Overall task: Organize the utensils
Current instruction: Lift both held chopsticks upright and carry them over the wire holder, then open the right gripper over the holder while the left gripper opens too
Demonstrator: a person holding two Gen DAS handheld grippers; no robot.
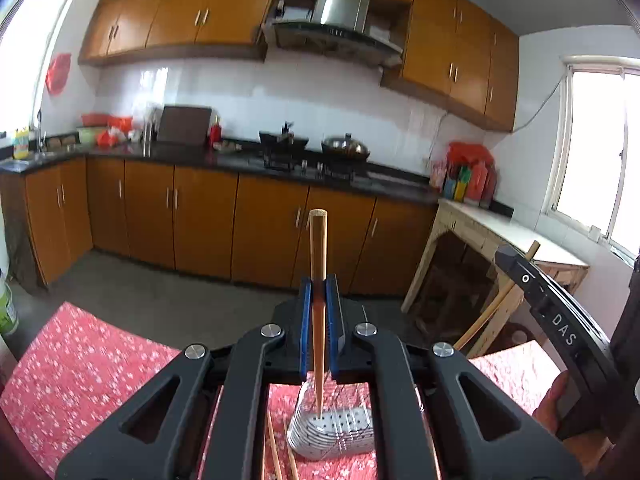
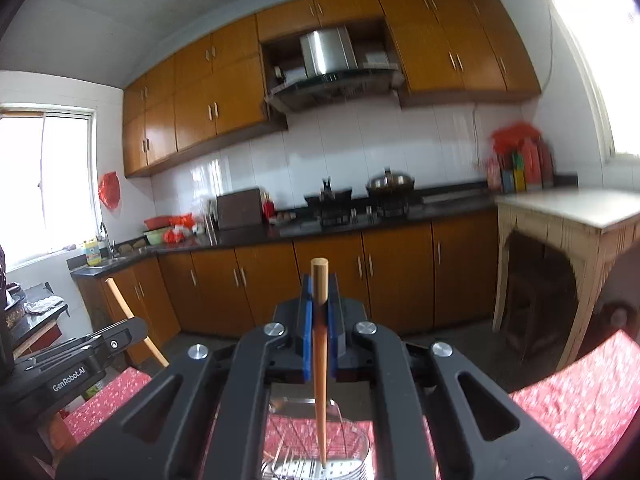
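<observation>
Chopsticks (image 1: 318,264): two gripped, three loose

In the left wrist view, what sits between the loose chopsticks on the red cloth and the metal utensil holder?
Nothing: only bare red floral cloth separates the loose chopsticks from the perforated metal utensil holder, seen in the left wrist view.

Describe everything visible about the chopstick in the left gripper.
The chopstick is a plain orange-brown wooden stick, thick with a flat end at the top and tapering downward. It stands nearly upright, clamped between the blue pads of the shut left gripper. Its thin tip hangs over or in the perforated metal holder lying on the red floral cloth; contact there cannot be told.
</observation>
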